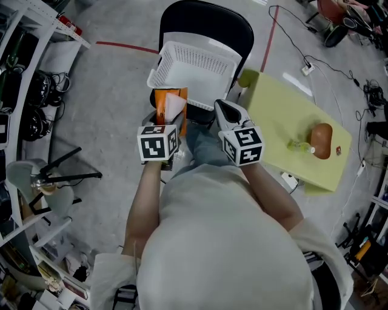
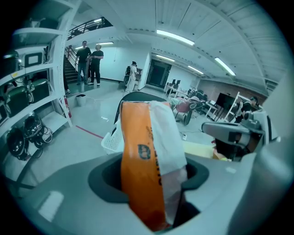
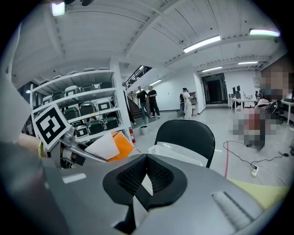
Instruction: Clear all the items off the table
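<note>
Gripping 1 flat, glossy orange-and-white packet [image 2: 138, 156], the left claw [image 2: 151, 181] holds it near 1 white perforated plastic basket [image 1: 194, 63] on 1 black chair [image 1: 206, 18]. Right claw [image 3: 146, 173]: closed, empty. 1 rounded brown item [image 1: 321, 140] rests on the yellow-green bench [image 1: 276, 118].

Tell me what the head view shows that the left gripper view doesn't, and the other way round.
Only the head view: a brown item and a small greenish item lying on the yellow table.
Only the left gripper view: people standing by stairs, and the ceiling lights.
Both: the orange and white packet gripped in the left gripper, the white basket on the black chair, the shut right gripper, and at least part of the table.
</note>
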`<state>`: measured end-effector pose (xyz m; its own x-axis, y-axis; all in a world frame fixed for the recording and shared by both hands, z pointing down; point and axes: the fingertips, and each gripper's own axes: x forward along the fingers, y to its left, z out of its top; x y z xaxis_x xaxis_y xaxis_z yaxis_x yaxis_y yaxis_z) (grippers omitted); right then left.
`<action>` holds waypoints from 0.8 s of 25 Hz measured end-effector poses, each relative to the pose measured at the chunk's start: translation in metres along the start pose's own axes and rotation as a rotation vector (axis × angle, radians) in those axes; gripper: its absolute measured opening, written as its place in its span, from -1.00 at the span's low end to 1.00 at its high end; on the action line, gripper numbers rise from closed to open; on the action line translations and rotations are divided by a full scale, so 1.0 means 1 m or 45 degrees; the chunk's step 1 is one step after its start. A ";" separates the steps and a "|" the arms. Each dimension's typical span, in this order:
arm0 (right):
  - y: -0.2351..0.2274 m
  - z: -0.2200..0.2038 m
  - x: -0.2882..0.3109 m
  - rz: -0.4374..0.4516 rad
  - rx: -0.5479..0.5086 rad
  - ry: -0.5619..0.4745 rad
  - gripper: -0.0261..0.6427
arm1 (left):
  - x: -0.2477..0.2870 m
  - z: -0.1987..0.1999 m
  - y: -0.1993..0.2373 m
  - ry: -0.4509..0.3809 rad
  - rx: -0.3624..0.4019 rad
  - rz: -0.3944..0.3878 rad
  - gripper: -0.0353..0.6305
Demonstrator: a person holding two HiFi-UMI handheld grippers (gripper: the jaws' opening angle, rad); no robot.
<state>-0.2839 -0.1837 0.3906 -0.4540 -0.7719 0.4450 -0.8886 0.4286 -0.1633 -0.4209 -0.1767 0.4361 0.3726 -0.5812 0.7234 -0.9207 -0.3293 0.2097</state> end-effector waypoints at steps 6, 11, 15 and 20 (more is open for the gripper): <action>-0.014 0.010 0.046 0.000 -0.006 0.040 -0.92 | 0.034 0.022 0.024 0.032 -0.016 -0.005 -0.07; -0.023 0.010 0.074 0.013 0.001 0.086 -0.93 | 0.068 0.036 0.038 0.069 -0.019 -0.008 -0.07; -0.026 0.007 0.094 0.038 0.006 0.125 -0.92 | 0.093 0.042 0.051 0.108 -0.024 -0.005 -0.07; -0.035 0.002 0.121 0.061 0.033 0.167 -0.92 | 0.129 0.050 0.065 0.160 -0.014 -0.003 -0.06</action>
<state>-0.3081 -0.2929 0.4488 -0.4851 -0.6823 0.5470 -0.8684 0.4497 -0.2091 -0.4270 -0.3103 0.5106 0.3579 -0.4827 0.7993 -0.9213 -0.3219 0.2181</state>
